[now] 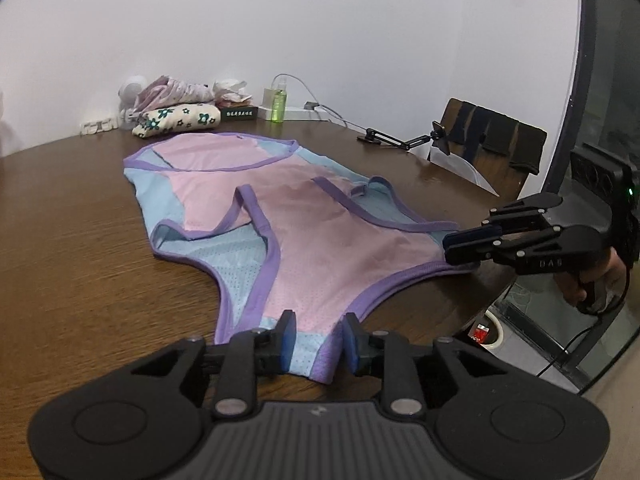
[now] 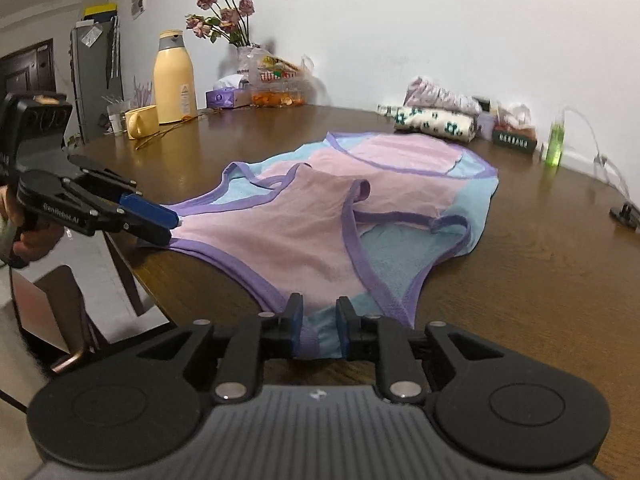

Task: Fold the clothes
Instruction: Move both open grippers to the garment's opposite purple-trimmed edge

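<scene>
A dark wooden table [image 1: 72, 220] stands against a white wall, and a pink, blue and purple tank top [image 1: 304, 220] lies flat on it near the front edge. The left gripper [image 1: 318, 338] has its jaws spread apart on either side of a shoulder strap at the garment's near end, not pressed onto it. The right gripper [image 2: 318, 320] likewise straddles the other strap with its jaws released.

Each camera catches the opposite tool from the side at the tank top's near corner, fingers seemingly closed together in profile. Only the left wrist view shows a chair [image 1: 492, 136] beyond the table and a clamp arm [image 1: 400, 138]. Only the right wrist view shows a yellow bottle [image 2: 174, 80], flowers [image 2: 222, 8] and a yellow mug [image 2: 140, 120]. Behind the tank top, by the wall, sit folded clothes [image 1: 176, 118] and a green spray bottle [image 1: 279, 104].
</scene>
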